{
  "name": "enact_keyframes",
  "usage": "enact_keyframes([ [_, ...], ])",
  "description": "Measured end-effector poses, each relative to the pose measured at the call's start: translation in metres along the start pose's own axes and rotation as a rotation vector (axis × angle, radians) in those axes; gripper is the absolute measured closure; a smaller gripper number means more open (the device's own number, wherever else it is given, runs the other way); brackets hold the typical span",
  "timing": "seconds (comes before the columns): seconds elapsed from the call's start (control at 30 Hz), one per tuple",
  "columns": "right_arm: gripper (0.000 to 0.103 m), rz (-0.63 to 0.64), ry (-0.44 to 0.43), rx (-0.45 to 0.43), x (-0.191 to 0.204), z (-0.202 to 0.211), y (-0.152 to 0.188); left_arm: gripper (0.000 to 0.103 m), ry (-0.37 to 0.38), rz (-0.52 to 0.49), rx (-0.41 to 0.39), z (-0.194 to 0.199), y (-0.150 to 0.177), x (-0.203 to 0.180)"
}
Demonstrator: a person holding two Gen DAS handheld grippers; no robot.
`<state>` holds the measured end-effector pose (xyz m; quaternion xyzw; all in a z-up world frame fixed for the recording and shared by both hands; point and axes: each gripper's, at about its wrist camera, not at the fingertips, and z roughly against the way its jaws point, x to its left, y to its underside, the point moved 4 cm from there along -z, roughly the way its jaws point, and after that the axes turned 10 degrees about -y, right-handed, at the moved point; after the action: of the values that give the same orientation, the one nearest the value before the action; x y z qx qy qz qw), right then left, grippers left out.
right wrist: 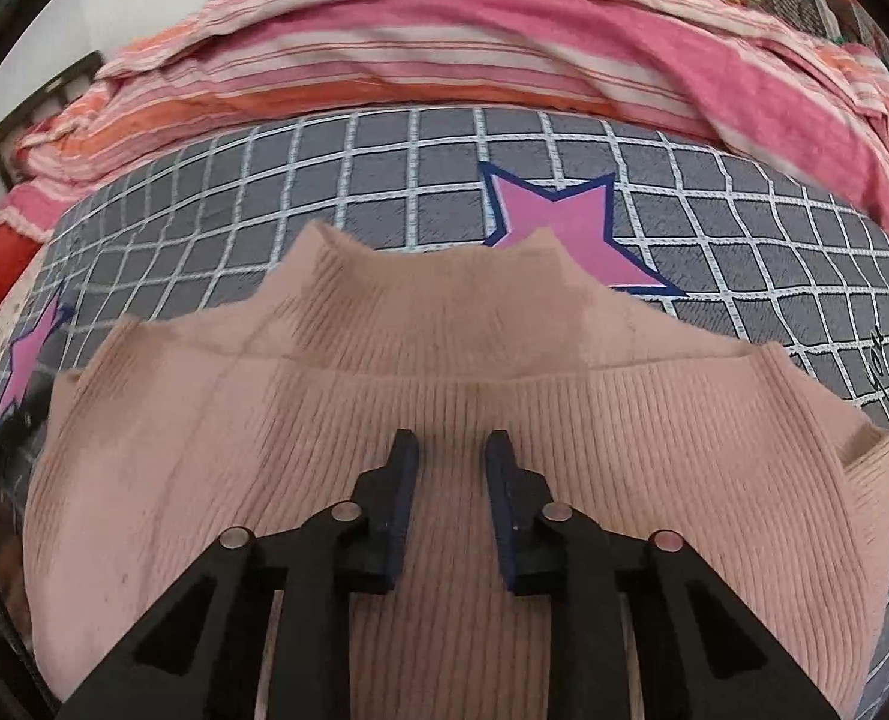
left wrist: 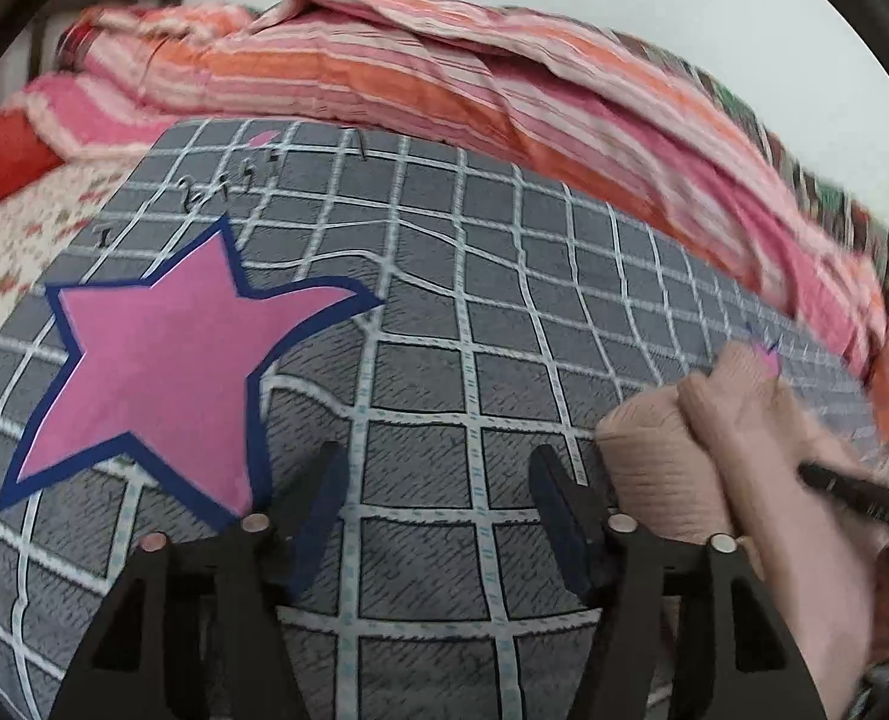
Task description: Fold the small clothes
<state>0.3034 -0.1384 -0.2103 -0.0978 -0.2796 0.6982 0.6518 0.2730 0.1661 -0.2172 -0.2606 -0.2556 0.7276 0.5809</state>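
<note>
On my left I see the left gripper with its jaws spread wide and nothing between them, hanging over bare grey checked sheet beside a big pink star outlined in blue. Off to its right lies the pink ribbed sweater, just a folded edge of it in that view, with the tip of the right gripper over it.

From my right wrist camera the sweater fills the near bed, folded into a wide band whose long axis runs left to right across the view, its ribs running away from me and the collar pointing toward the striped pink and orange quilt. The right gripper sits over the sweater's middle, jaws narrowly parted and released, pinching no fabric that I can see.
</note>
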Motion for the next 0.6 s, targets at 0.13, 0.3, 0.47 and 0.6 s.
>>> enact_keyframes([
  [0.13,0.082,-0.025,0.011,0.001,0.0003,-0.0058,-0.0055,0.032,-0.030,-0.056,-0.014,0.0005,0.0012,-0.0113],
  [0.3,0.082,-0.020,0.030,-0.023,0.0039,-0.0084,-0.0048,0.032,-0.014,-0.047,-0.017,0.0018,0.0019,-0.0082],
  [0.47,0.082,-0.001,0.047,-0.028,0.0060,-0.0104,-0.0044,0.031,-0.019,-0.053,-0.021,0.0013,0.0026,-0.0097],
  [0.6,0.082,0.008,0.056,-0.028,0.0072,-0.0105,-0.0035,0.031,-0.024,-0.057,-0.022,0.0007,0.0025,-0.0106],
])
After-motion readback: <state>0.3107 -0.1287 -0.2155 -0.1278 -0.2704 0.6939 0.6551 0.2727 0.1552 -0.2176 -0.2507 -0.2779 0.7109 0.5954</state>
